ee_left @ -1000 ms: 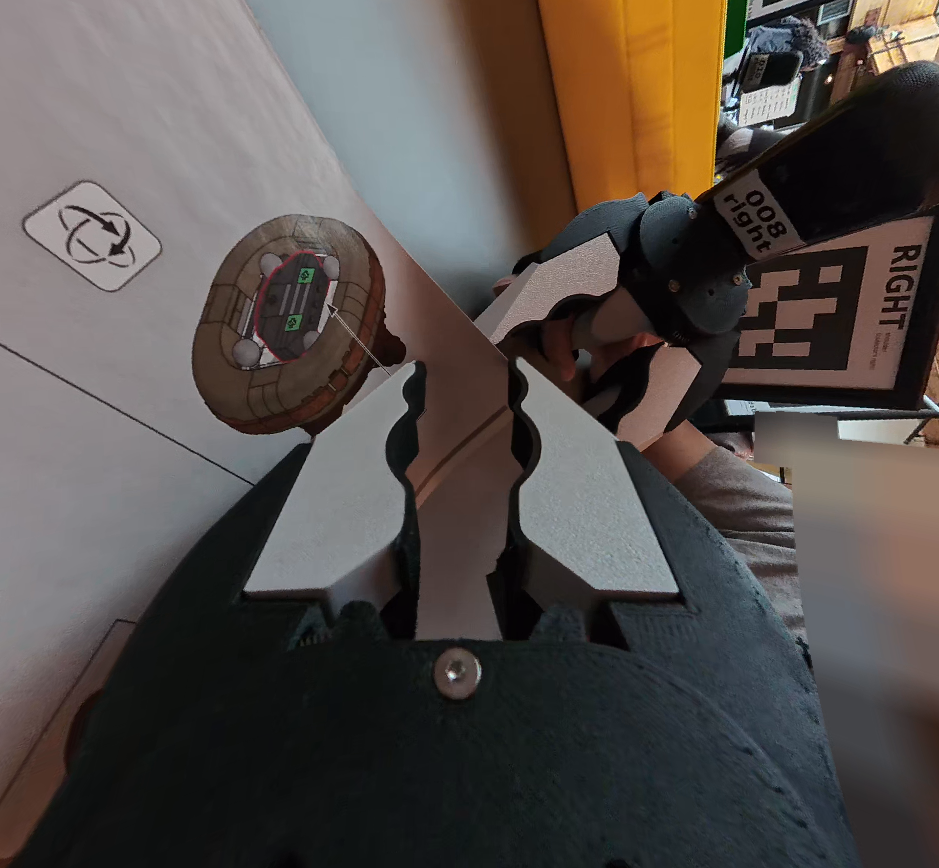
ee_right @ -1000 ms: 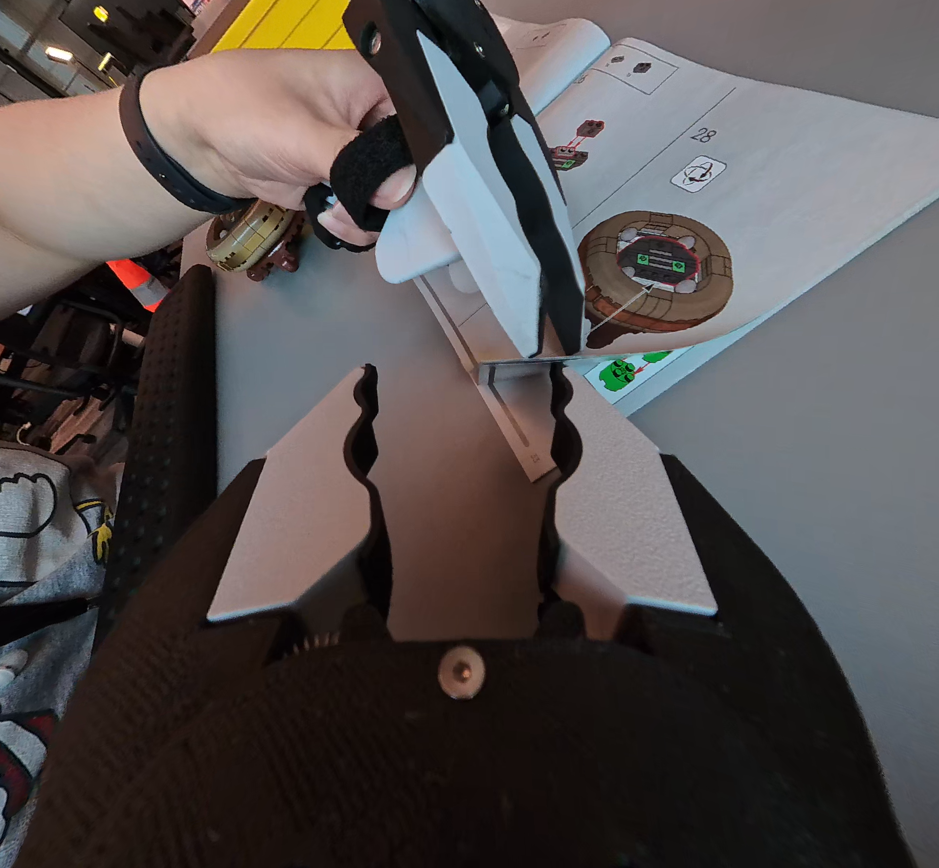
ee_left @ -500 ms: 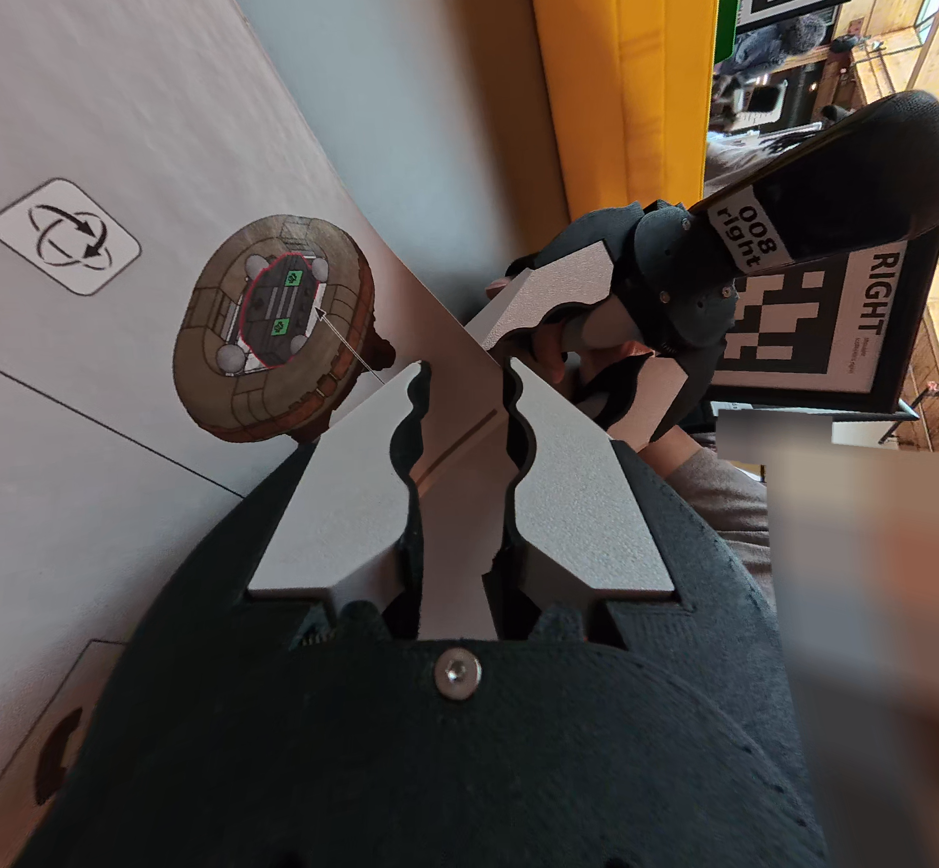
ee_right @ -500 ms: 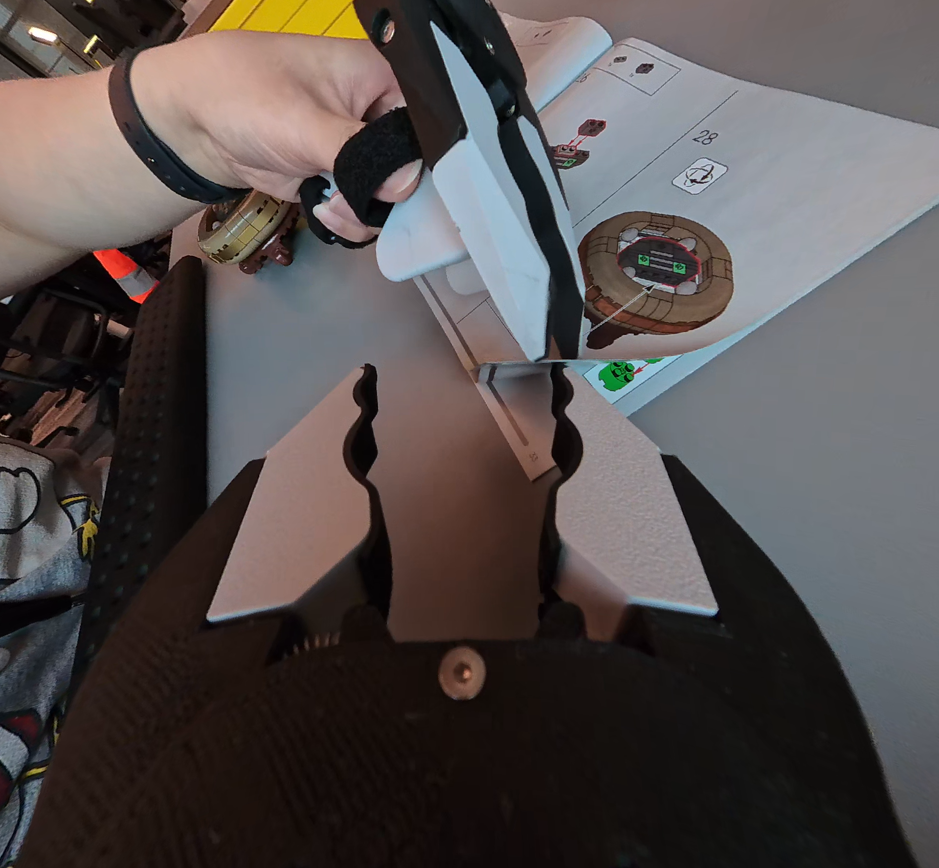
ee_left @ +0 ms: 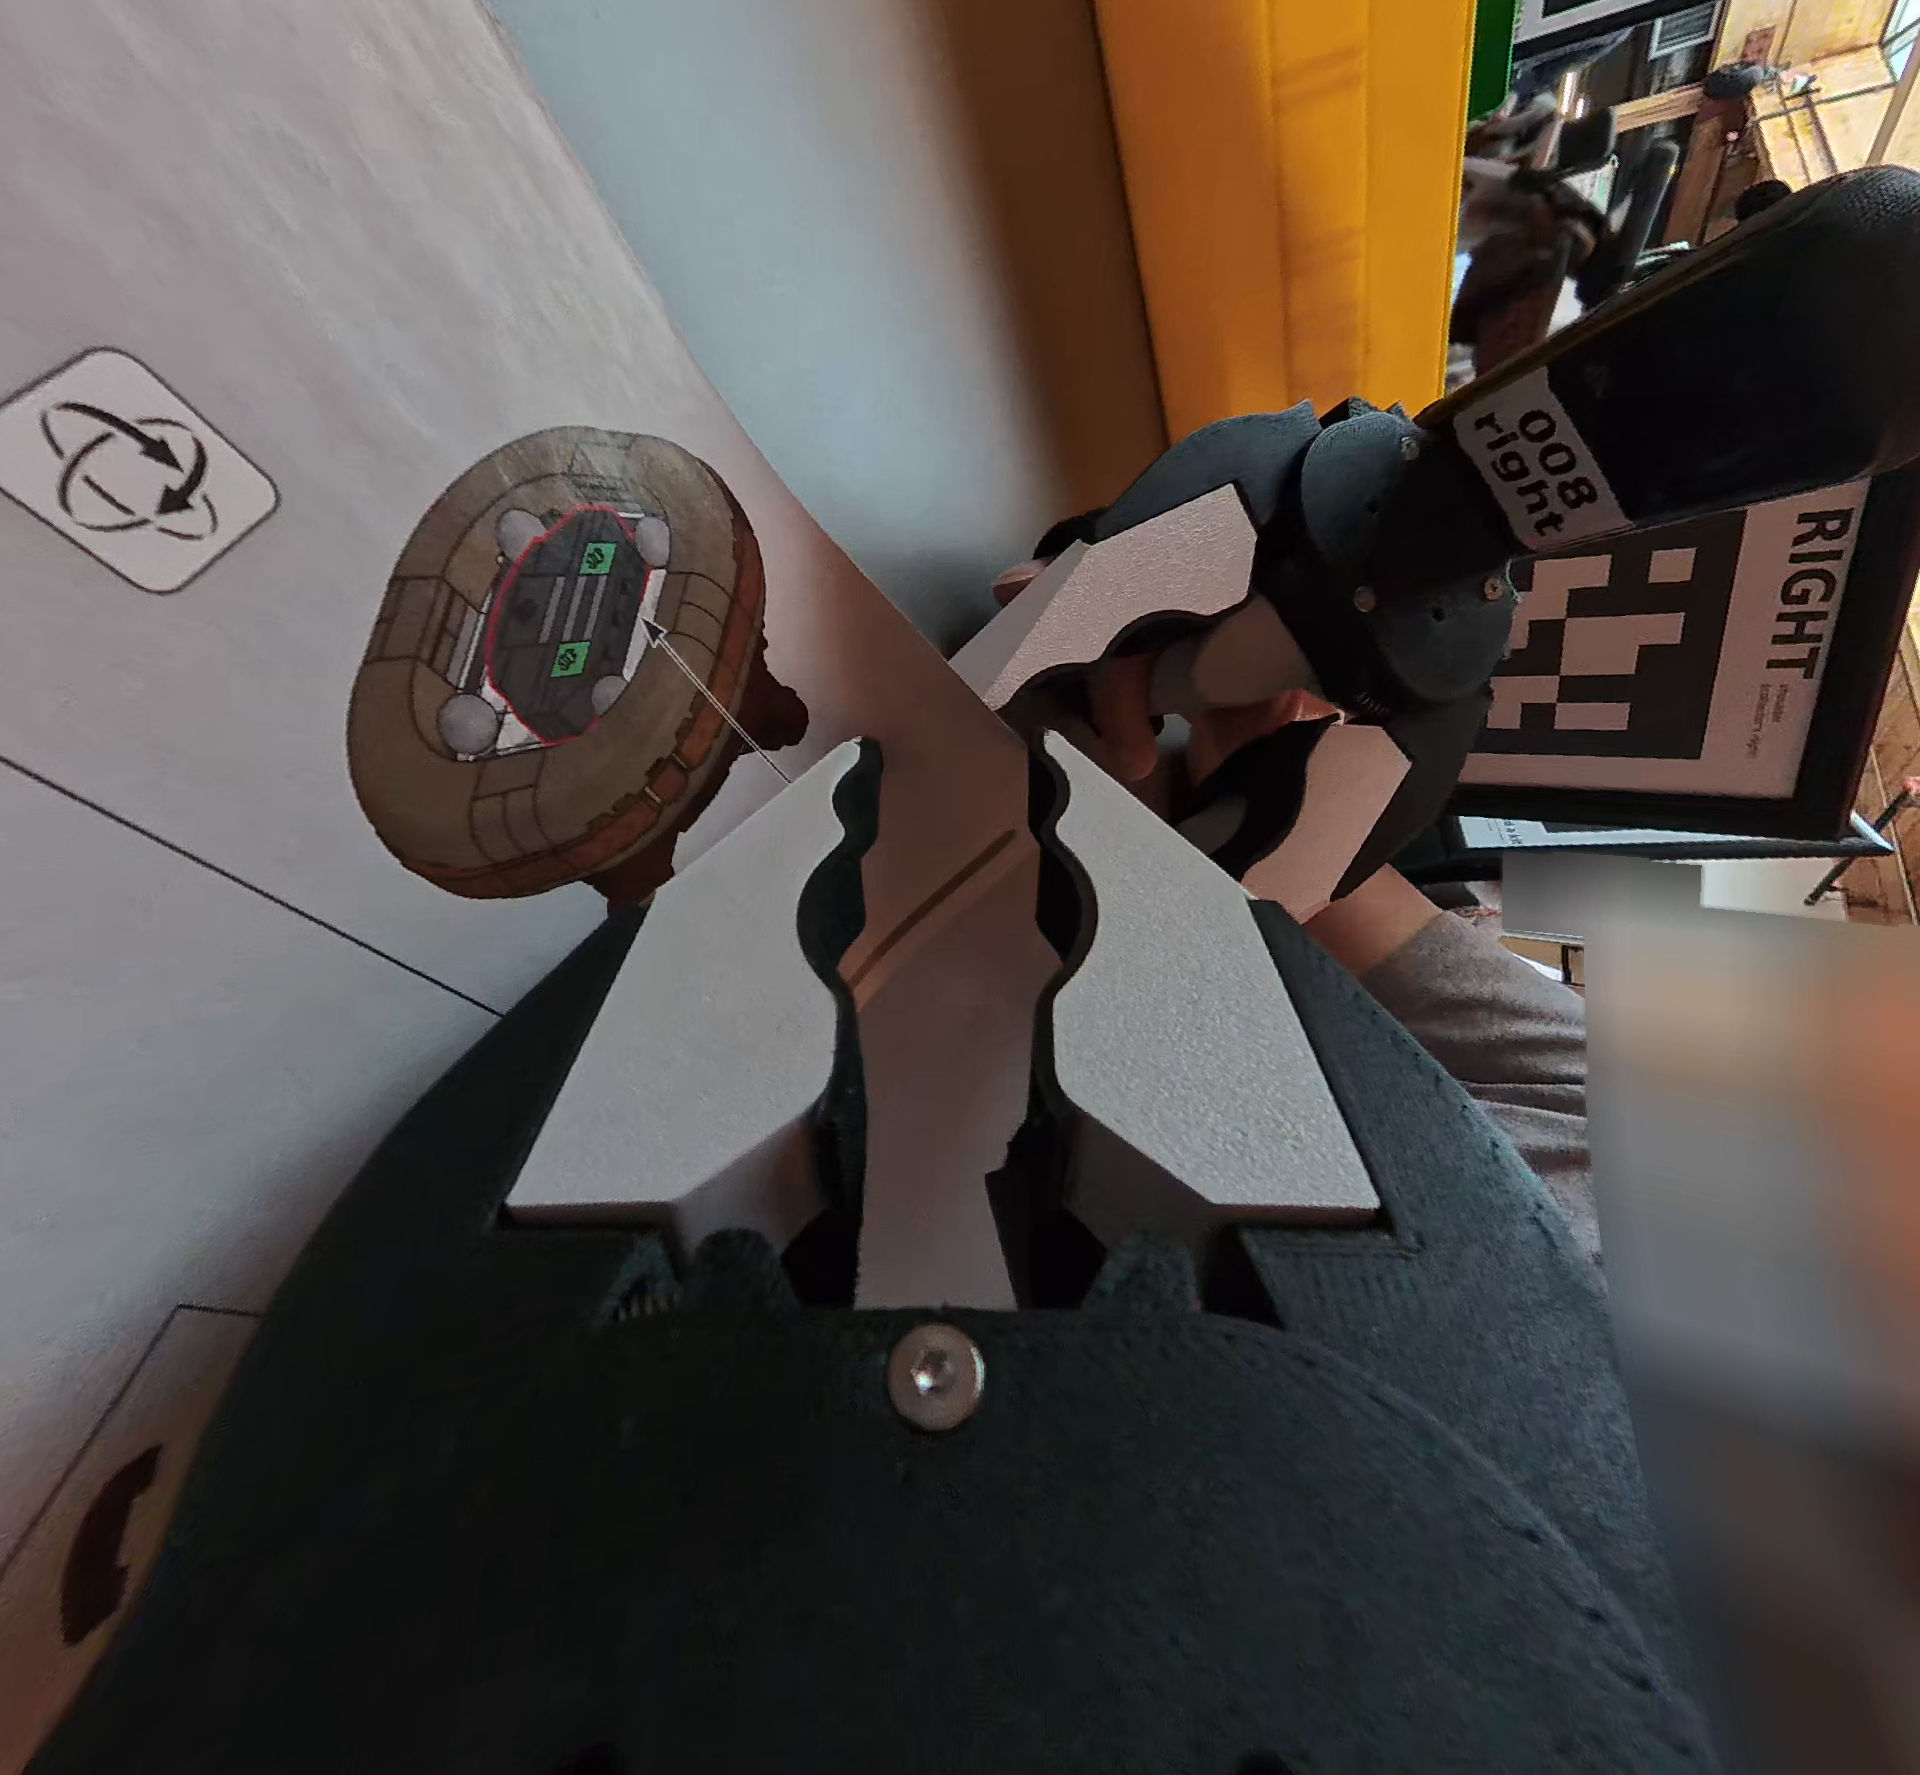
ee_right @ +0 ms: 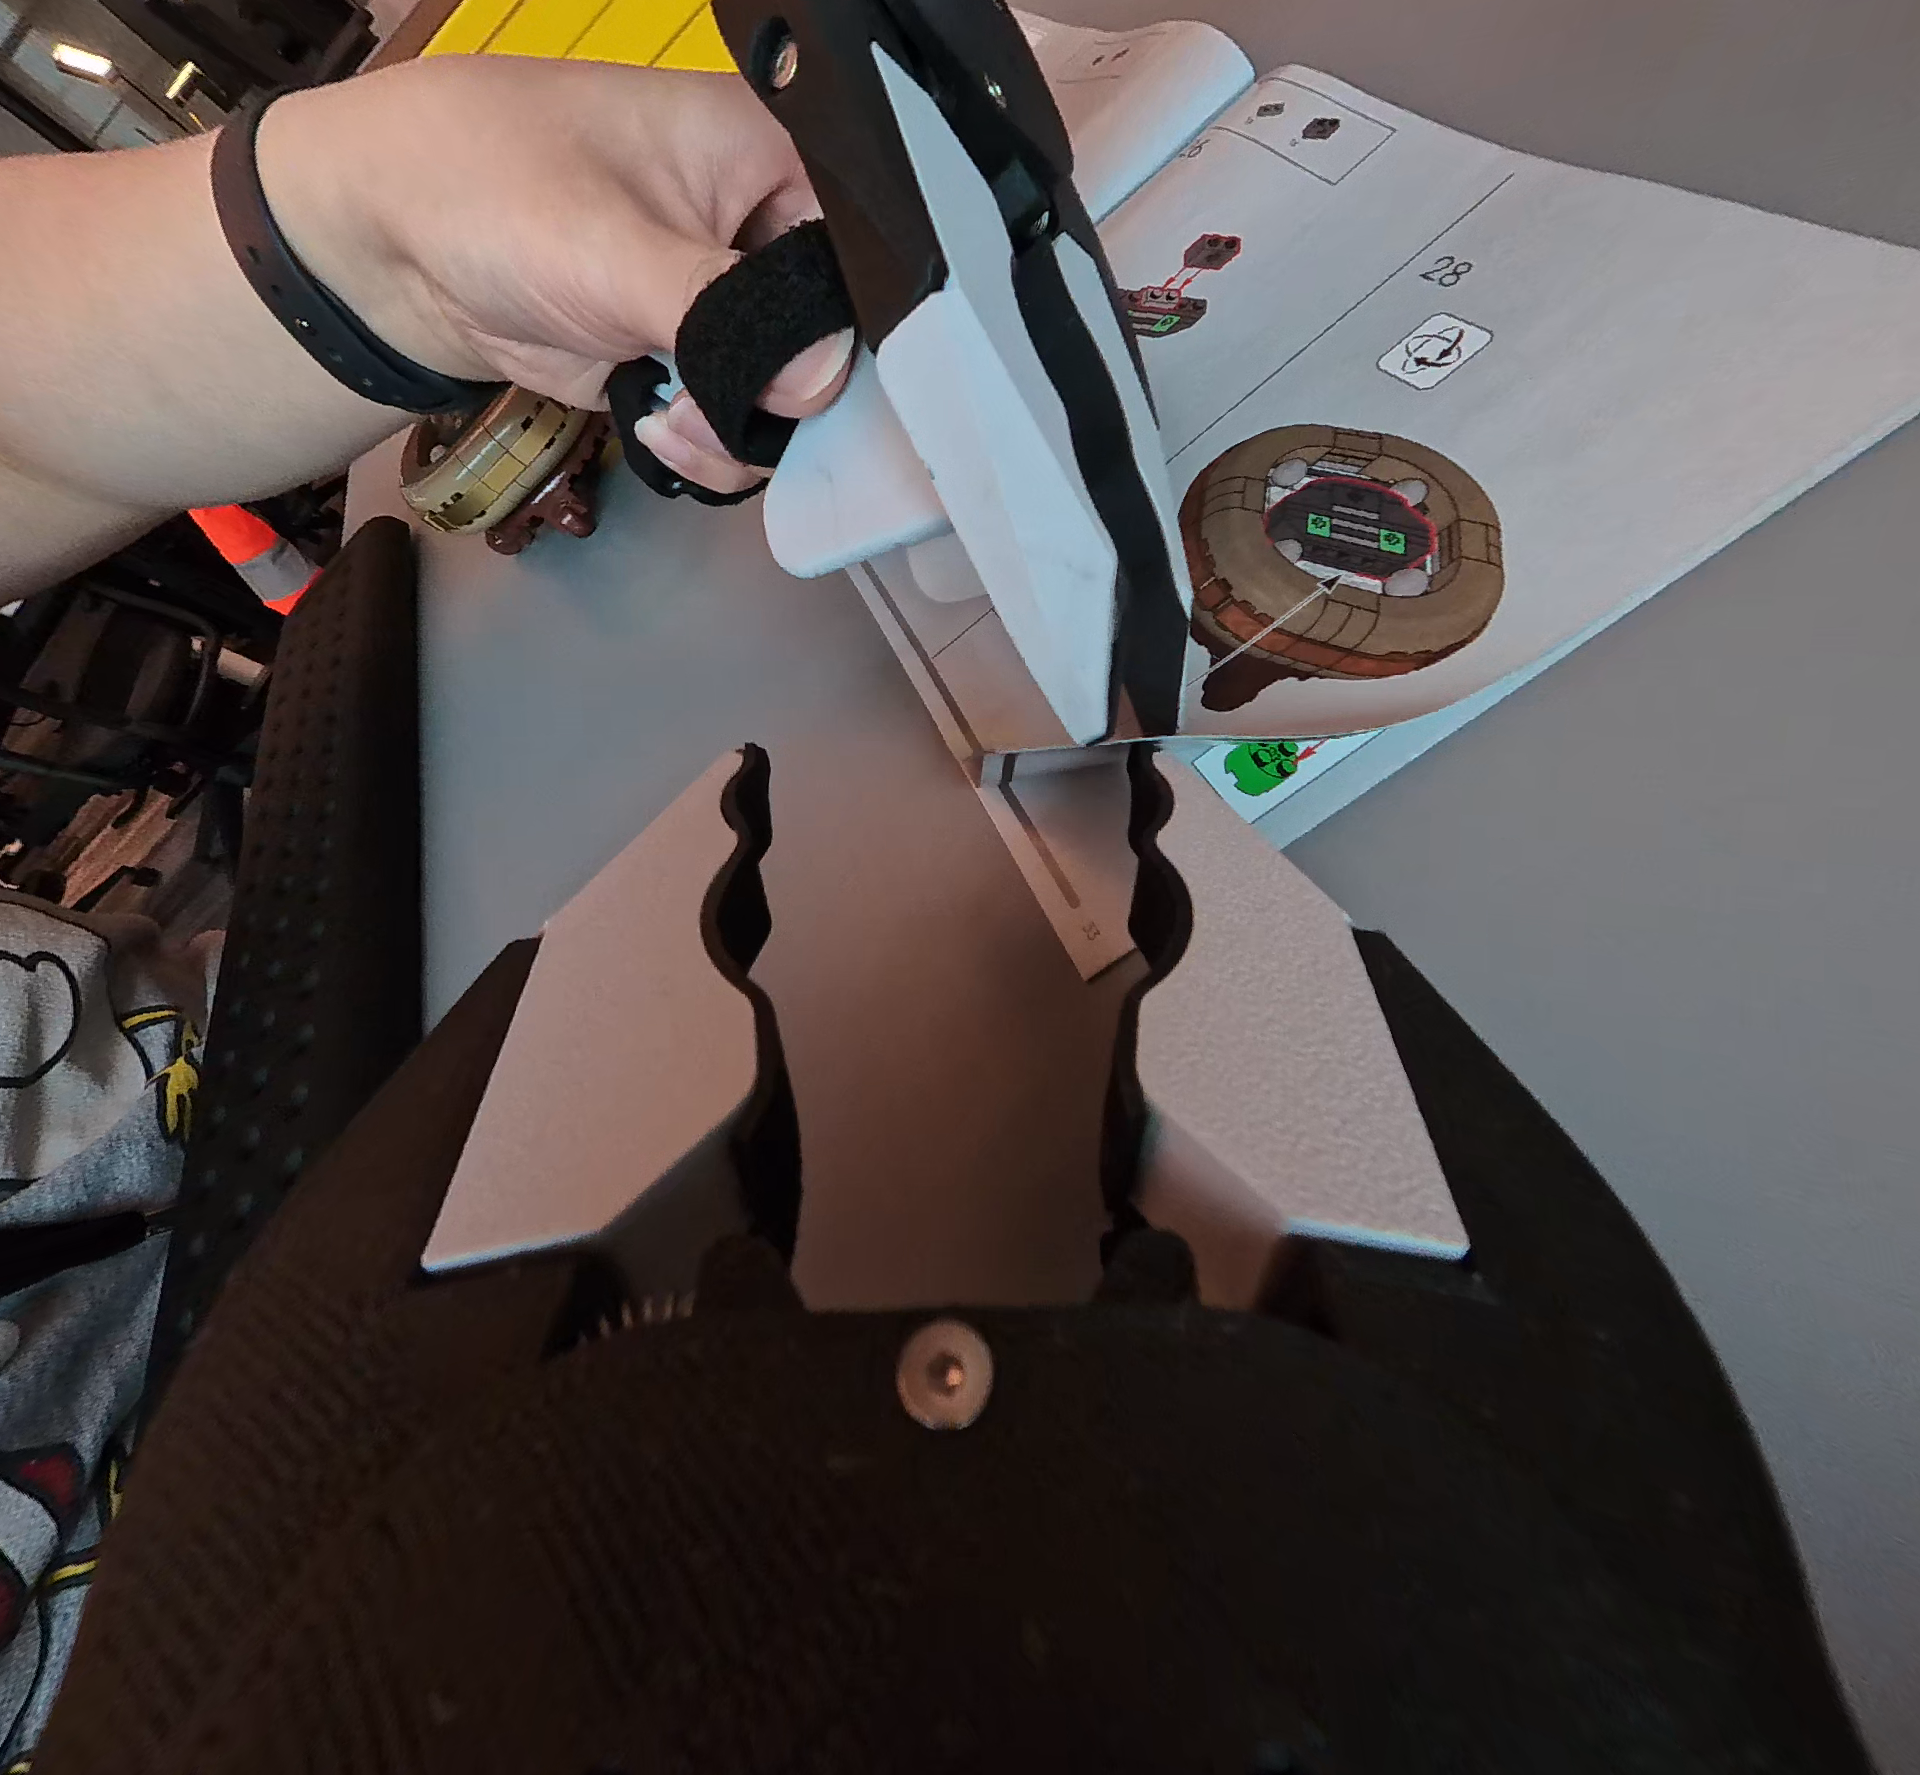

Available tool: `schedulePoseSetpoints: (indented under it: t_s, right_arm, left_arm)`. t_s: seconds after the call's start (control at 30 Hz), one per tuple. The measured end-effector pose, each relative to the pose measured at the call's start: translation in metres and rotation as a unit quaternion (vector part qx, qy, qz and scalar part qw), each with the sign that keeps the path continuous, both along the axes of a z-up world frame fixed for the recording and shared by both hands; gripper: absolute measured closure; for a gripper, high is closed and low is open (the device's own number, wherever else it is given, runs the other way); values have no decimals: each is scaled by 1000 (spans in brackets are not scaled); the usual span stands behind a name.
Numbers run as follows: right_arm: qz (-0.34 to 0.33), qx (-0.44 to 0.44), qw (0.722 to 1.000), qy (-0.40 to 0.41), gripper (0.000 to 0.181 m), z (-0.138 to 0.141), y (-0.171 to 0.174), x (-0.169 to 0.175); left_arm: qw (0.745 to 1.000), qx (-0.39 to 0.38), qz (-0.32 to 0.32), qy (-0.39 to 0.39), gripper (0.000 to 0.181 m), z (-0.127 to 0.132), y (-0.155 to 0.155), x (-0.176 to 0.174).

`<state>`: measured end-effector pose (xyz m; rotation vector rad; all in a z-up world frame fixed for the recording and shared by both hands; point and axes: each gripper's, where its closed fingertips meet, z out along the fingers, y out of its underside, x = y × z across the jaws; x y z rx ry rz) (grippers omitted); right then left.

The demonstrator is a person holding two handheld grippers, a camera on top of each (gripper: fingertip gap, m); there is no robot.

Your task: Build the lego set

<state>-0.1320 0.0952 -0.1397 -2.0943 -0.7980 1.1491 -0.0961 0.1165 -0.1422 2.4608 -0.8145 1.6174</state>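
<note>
Booklet page (ee_right: 1621,437) pinched & lifted by left gripper (ee_right: 1127,728), round brown build pic.

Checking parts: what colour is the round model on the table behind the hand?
Tan with dark brown feet; right wrist view shows it best.

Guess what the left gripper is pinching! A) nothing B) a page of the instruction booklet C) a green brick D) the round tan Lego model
B: the left gripper is closed on the lifted corner of an instruction booklet page, while the round tan Lego model sits on the table behind the hand.
</note>
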Motion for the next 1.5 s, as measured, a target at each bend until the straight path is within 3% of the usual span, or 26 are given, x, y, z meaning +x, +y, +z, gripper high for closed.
schedulePoseSetpoints:
  t_s: [0.87,1.5]
  right_arm:
    - [5,2,1000,-12,112,-3,-2,-1]
    - [2,-2,1000,-5,111,-2,-1,1]
  left_arm:
    - [999,14,-11,31,158,-3,-3,-1]
    - [999,-35,12,-31,169,4,-2,-1]
